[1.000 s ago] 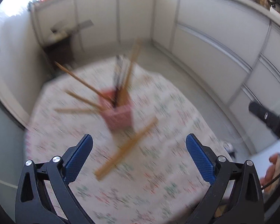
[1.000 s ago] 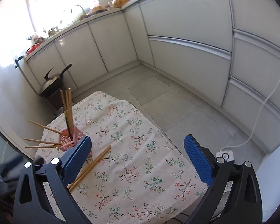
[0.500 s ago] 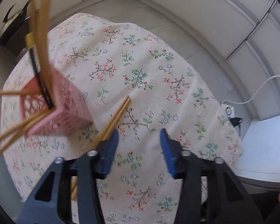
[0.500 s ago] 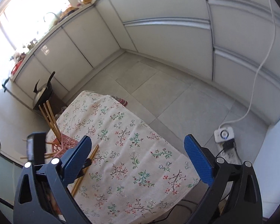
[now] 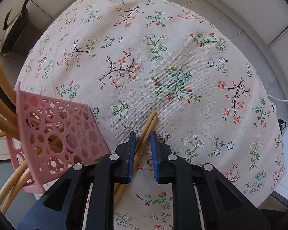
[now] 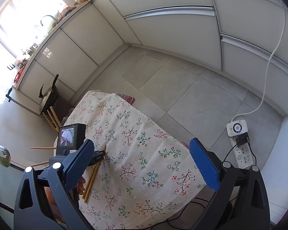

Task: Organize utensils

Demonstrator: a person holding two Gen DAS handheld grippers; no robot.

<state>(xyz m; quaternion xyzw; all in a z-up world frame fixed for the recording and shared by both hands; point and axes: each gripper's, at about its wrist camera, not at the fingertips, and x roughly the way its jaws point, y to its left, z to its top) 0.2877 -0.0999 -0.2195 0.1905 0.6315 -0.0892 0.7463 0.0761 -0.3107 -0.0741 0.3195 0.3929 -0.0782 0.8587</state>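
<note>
— Between the blue pads of the left claw (image 5: 142, 149), what lies on the counter (image 5: 182, 61)?
— A pair of wooden chopsticks (image 5: 146, 129), flat on the flowered cloth, tips pointing away past the pads.
— Gripped?
— The jaws have just been closing around the pair and stand narrow; one pad seems to touch the sticks, the other is just apart.
— And nearby?
— The pink holder (image 5: 53, 134) with more chopsticks sits just left. The right claw (image 6: 142, 164) is spread wide, with nothing in it, above the cloth's near edge.

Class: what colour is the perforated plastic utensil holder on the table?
Pink perforated plastic utensil holder; clearest in the left wrist view.
</note>
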